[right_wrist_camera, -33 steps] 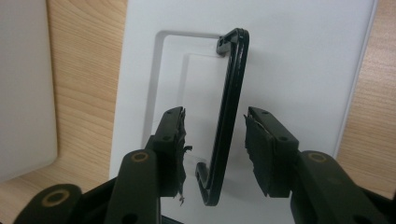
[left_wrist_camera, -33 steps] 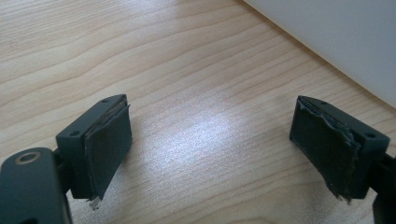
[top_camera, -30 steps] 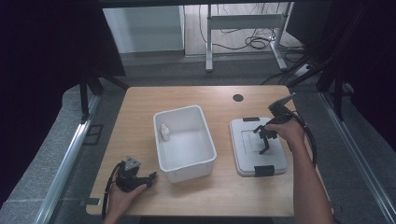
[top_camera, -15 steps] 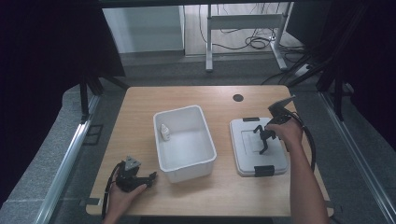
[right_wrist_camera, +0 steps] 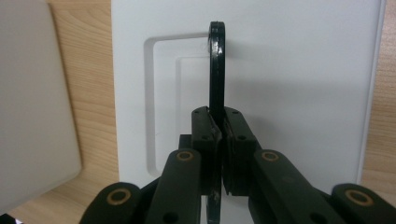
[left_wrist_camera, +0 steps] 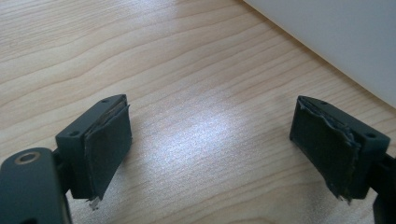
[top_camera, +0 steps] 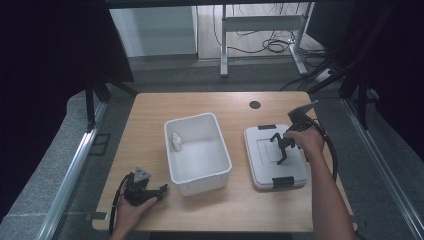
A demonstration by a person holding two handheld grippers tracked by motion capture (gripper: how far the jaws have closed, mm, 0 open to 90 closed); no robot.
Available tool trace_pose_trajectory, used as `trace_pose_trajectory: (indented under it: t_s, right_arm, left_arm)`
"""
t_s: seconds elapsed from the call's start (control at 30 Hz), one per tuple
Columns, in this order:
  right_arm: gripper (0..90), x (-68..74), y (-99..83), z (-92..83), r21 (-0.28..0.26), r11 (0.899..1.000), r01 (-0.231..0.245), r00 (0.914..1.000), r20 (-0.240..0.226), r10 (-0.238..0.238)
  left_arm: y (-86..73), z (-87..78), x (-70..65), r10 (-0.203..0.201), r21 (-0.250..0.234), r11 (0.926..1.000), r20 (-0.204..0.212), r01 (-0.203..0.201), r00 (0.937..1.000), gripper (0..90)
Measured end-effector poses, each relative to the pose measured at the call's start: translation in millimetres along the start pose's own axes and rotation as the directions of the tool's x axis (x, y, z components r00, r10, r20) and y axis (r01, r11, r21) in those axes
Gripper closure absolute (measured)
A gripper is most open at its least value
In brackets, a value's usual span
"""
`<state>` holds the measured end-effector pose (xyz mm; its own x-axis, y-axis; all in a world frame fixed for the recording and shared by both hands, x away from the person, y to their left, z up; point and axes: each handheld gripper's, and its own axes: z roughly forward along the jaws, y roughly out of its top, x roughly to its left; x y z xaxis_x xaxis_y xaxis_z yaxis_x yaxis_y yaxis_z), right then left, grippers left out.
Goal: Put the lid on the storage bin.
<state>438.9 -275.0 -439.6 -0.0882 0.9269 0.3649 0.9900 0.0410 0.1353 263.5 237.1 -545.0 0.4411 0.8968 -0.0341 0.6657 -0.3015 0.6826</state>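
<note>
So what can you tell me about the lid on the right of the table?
The lid is a whitish plastic rectangle with rounded corners and a stepped recessed panel. It lies flat on the table, right of the bin, apart from it. Black latches sit at its near and far edges. Its black handle stands upright, clamped by the right tool.

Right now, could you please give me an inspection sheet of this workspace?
Surface: wooden table, round cable hole near far edge.
Job's things: open white bin holding a small white bottle; white lid with black latches lying flat beside it.
Clutter: nothing seen.
Grippers: left tongs open over bare wood; right tongs shut on the lid's black handle.
Cables: one trailing from each gripper; more on the floor beyond.
Surroundings: dark curtains, a desk frame behind.
</note>
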Motion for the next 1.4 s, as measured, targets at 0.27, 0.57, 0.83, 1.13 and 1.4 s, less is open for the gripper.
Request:
trace_pose_trajectory:
  t_s: [0.27,0.57,0.83,1.13,1.4]
  right_arm:
    - [85.2,6.9,-8.6,-19.6,-0.025,1.000,-0.003,0.9983,-0.058,0.002]
    - [85.2,8.3,-15.1,-36.4,-0.043,0.999,0.001,0.9969,-0.078,-0.004]
    - [85.2,10.3,-18.6,-44.9,-0.052,0.999,0.004,0.9952,-0.097,-0.010]
    - [85.1,16.0,-22.7,-60.8,-0.071,0.997,0.022,0.9945,-0.100,-0.029]
    - [85.2,25.7,-24.9,-73.7,-0.091,0.995,0.044,0.9913,-0.119,-0.055]
  left_arm:
    - [0.0,0.0,0.0,0.000,0.000,1.0000,0.000,0.000,1.0000,12.6]
    - [0.0,0.0,-0.1,0.000,0.000,1.0000,0.001,0.000,1.0000,12.6]
    - [0.0,0.0,-0.1,-0.001,0.000,1.0000,0.000,0.001,1.0000,12.6]
    - [0.0,0.1,-0.2,-0.002,-0.002,1.0000,-0.001,0.002,1.0000,12.6]
    - [0.0,0.1,0.0,0.001,-0.002,1.0000,-0.001,-0.001,1.0000,12.6]
